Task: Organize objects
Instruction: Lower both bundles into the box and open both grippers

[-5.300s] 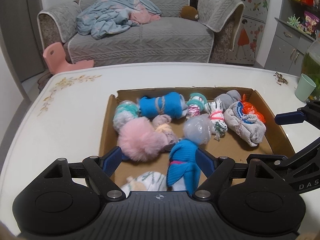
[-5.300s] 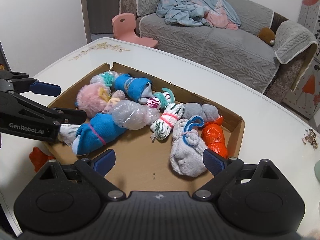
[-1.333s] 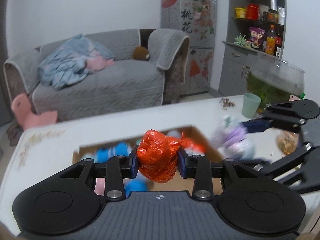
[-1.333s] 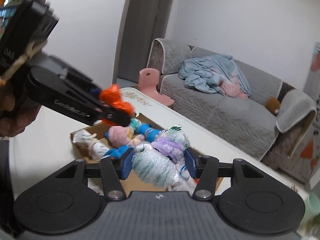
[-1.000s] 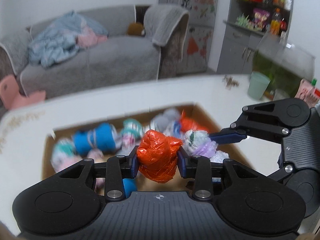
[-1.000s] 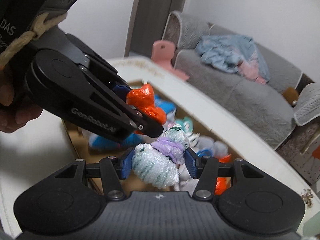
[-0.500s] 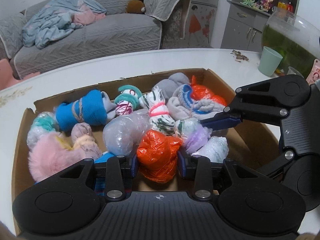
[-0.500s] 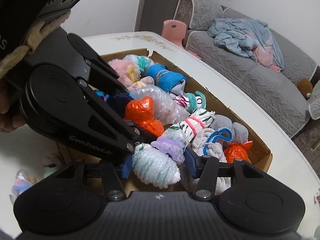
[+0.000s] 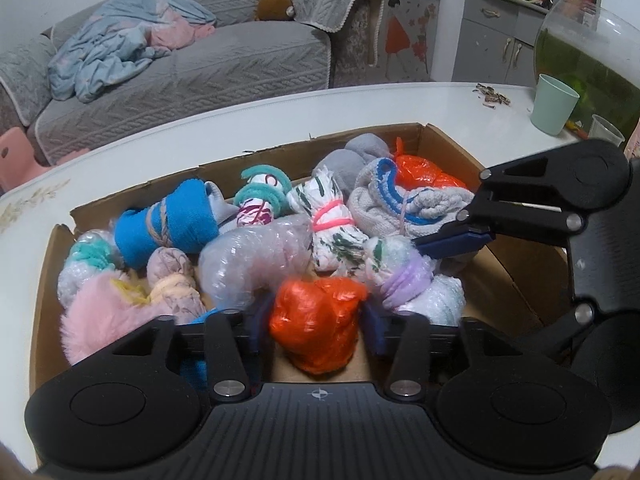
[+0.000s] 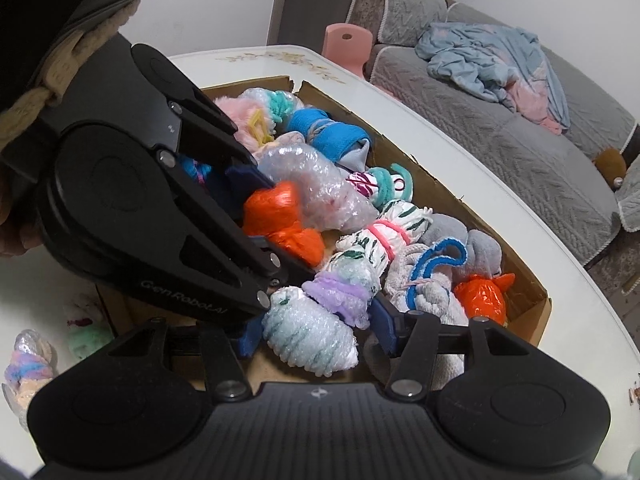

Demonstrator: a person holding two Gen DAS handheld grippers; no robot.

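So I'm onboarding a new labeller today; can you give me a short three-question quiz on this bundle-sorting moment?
1. True or false: the orange plastic bundle between the left tool's fingers is inside the cardboard box.
2. What band wraps the bubble-wrap bundle at the right tool? A) purple fuzzy B) yellow C) black
3. Fill in: outside the box, a ____ cup stands on the white table.

Key: 1 true; 2 A; 3 green. Both tools' jaws are opening, with each bundle between them.
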